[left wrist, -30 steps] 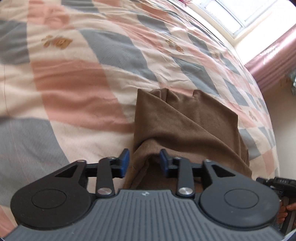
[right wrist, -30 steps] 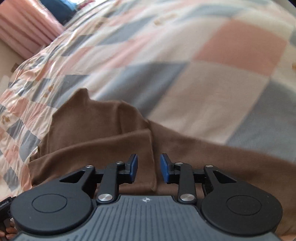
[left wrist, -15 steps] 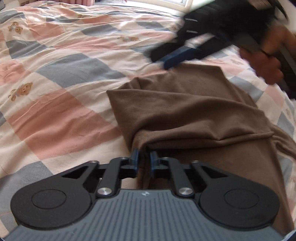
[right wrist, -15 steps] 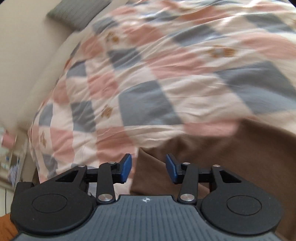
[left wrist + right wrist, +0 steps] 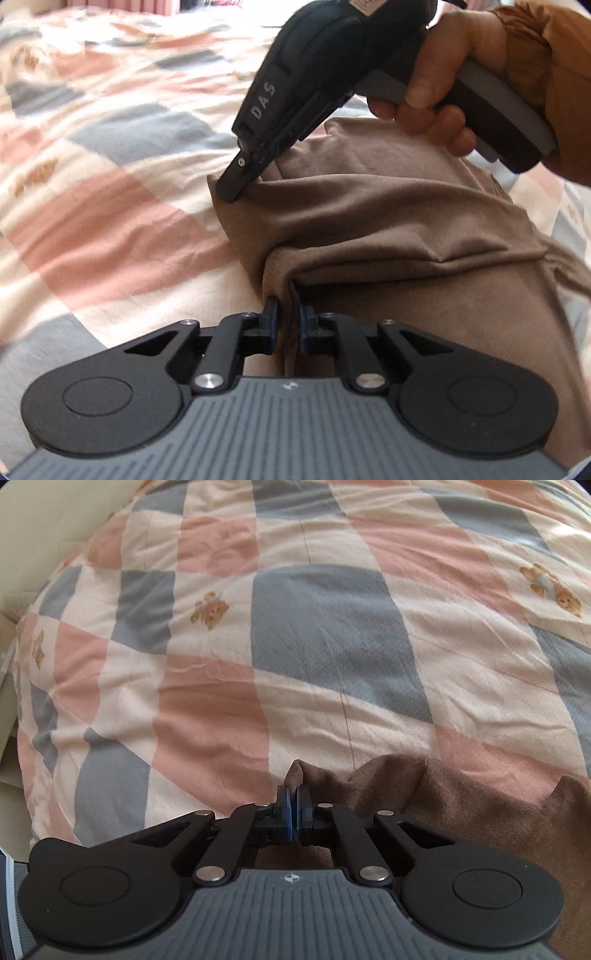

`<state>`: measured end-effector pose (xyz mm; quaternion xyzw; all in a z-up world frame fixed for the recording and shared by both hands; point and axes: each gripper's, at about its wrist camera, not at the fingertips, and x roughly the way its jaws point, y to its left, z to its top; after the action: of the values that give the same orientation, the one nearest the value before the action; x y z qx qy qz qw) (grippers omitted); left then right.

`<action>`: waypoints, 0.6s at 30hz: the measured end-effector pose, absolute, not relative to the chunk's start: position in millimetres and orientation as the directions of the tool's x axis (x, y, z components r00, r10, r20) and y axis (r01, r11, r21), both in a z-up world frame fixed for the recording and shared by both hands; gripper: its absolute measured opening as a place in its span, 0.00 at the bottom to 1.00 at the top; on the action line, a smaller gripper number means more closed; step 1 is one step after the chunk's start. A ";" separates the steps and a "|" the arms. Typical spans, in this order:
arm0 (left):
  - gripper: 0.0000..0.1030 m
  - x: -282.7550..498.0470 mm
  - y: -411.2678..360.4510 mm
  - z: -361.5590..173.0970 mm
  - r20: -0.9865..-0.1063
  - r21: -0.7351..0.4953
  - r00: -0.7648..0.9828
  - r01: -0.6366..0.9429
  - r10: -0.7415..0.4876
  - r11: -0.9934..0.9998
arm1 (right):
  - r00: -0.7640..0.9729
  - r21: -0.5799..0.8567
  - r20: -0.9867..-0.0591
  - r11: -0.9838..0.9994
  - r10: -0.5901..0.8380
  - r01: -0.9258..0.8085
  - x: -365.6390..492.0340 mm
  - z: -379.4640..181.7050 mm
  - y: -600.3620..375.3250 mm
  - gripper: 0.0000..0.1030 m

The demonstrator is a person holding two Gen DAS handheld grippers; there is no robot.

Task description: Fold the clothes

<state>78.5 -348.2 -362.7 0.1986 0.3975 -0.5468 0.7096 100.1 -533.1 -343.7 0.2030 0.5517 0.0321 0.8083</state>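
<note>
Left gripper: jaws closed on a bunched fold of the brown garment; the cloth passes between the blue pads and rises in front of them.
Right gripper: blue pads pressed together on a corner of the brown garment; a small peak of cloth stands up just beyond the fingertips. In the left wrist view the same gripper comes in from the upper right, tip down on the far left corner of the garment.
Right hand: wrapped around the gripper's grey and black handle; an ochre sleeve covers the wrist.
Brown garment: lies on the bed, partly folded, with a thick layered edge running between the two grip points; loose folds trail to the right.
Lettering: white letters "DAS" on the black side of the right gripper body. A white label near its top is too blurred to read.
Bedspread: checked in pink, grey-blue and cream, creased; teddy bear prints on several cream squares.
Background: pink curtain at the top edge of the left wrist view, blurred.
</note>
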 end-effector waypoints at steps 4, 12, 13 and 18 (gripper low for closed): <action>0.06 69.3 -339.7 -356.9 -0.754 -0.048 0.179 0.945 -0.633 0.323 | 0.597 0.518 -0.762 0.789 0.251 0.330 52.2 -330.1 -561.4 0.01; 0.10 60.0 -339.7 -360.5 -0.770 0.054 0.222 0.957 -0.599 0.285 | 0.650 0.622 -0.749 0.476 0.131 0.621 -24.1 -364.6 -598.7 0.12; 0.12 62.7 -338.1 -358.9 -0.776 0.040 0.212 0.956 -0.594 0.289 | 0.658 0.613 -0.747 0.482 0.095 0.626 -31.7 -358.0 -602.2 0.19; 0.13 101.3 -324.4 -340.0 -0.791 -0.207 0.091 0.891 -0.605 0.405 | 0.686 0.562 -0.723 0.507 -0.083 0.653 -69.5 -324.9 -619.4 0.31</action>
<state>101.3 -324.4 -340.0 0.1660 0.4293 -0.5196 0.7199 -69.5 -619.4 -324.9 0.4408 0.3236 -0.2283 0.8055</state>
